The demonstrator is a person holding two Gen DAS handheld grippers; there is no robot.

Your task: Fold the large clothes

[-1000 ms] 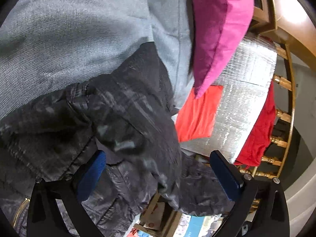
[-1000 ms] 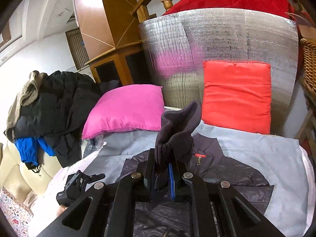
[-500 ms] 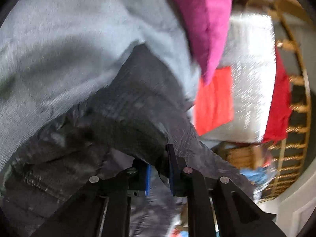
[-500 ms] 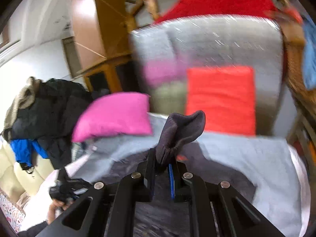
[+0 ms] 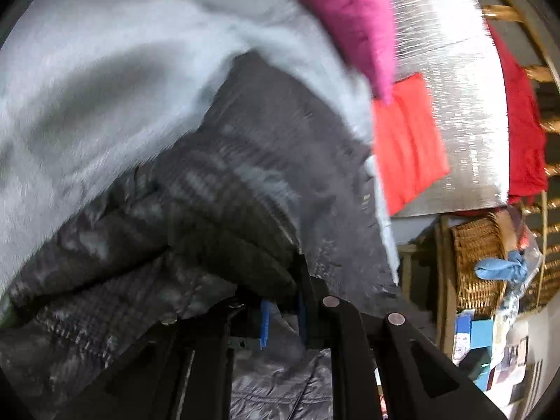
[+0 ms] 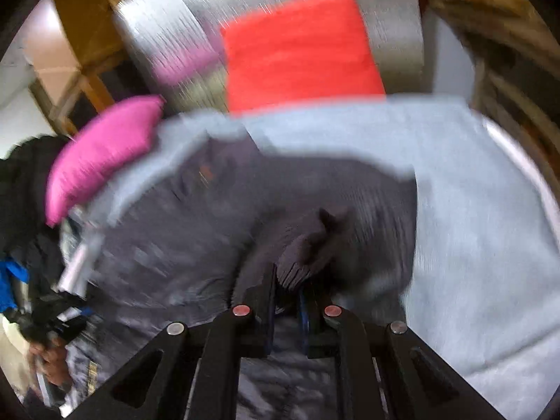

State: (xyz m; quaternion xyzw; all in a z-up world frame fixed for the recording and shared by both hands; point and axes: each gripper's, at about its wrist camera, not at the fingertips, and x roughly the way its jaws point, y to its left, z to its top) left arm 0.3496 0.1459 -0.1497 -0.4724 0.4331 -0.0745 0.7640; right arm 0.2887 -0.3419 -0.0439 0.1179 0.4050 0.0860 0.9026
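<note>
We are holding the dark grey quilted puffer jacket (image 6: pixel 196 217) in both grippers at once — it is lying spread on the pale grey fleece blanket (image 6: pixel 472 192), collar end towards the square red cushion (image 6: pixel 297 49) and the silver foil panel (image 5: pixel 465 70) behind it. Our right gripper (image 6: pixel 287 301) is pinching the ribbed dark cuff (image 6: pixel 315 248) of a sleeve, its fingers drawn in narrow with the knit bunching up just ahead of them. Our left gripper (image 5: pixel 283 315) is likewise clamping a thick fold of the quilted fabric, with only a slim gap showing between the blue pads (image 5: pixel 265 322).

The relation we are judging matters most: the jacket's long axis is running away from us, from hem to collar, and the cuff is sitting on the right half of the body, so the sleeve wants laying along that axis, inside the side edge. The right gripper is the nearer one for that — the left, beside the magenta satin pillow (image 6: pixel 101 154), is gripping the opposite side. Both views are blurring, so we cannot tell how flat the body is lying
</note>
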